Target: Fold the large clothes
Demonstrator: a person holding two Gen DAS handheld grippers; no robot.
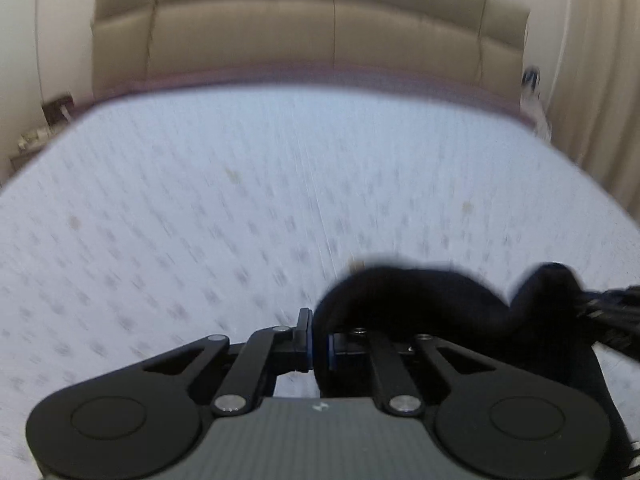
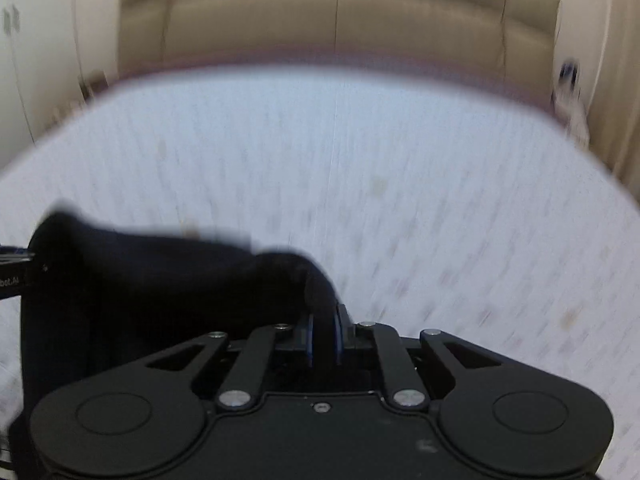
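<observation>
Both grippers, left (image 1: 319, 344) and right (image 2: 324, 338), pinch the black garment (image 2: 160, 280) above the bed (image 1: 200, 200). Risk: the thin pinched fold slips free during fast motion.

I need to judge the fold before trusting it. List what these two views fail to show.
- Black garment: the left wrist view shows only a bunched edge; the left gripper body hides what hangs below.
- Same garment in the right wrist view: cut off at the left edge and behind the right gripper; its type is unclear.
- Bed sheet: its print is motion-blurred.
- Small objects beside the bed: too blurred to identify.
</observation>
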